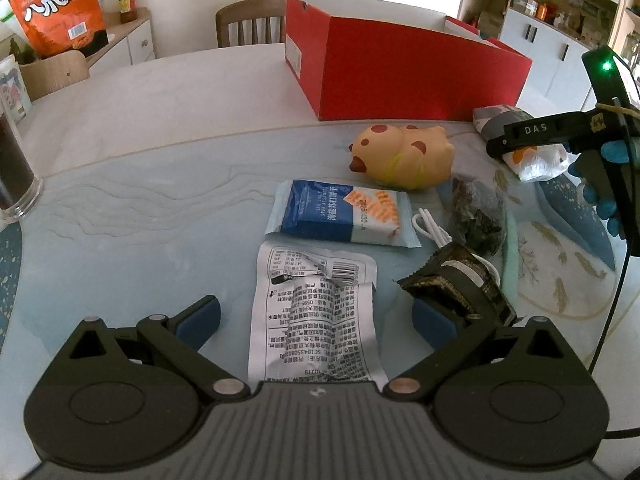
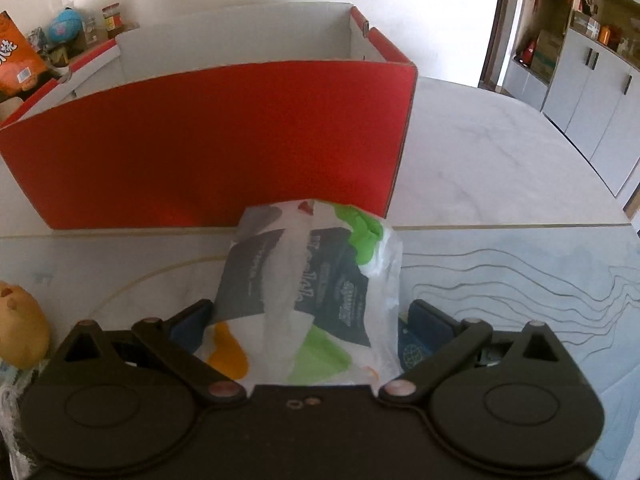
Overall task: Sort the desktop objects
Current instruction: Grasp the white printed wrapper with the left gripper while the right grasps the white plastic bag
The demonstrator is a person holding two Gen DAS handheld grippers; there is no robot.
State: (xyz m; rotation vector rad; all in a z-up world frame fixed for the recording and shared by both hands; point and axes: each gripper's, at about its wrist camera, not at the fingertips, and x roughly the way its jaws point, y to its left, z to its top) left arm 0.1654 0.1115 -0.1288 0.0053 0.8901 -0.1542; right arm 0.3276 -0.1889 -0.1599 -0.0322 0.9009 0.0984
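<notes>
While between fingers: tissue pack [image 2: 304,300].

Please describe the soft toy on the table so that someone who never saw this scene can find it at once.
Look first for the large red box at the far side of the table. Just in front of it lies a yellow squishy toy. It is the only rounded, unwrapped thing there, with dark red spots, while its neighbours are flat snack packets.

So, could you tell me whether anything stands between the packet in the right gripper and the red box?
Nothing visible does. The tissue packet sits between the right gripper's fingers, just before the red box's near wall, which it must clear.
</notes>
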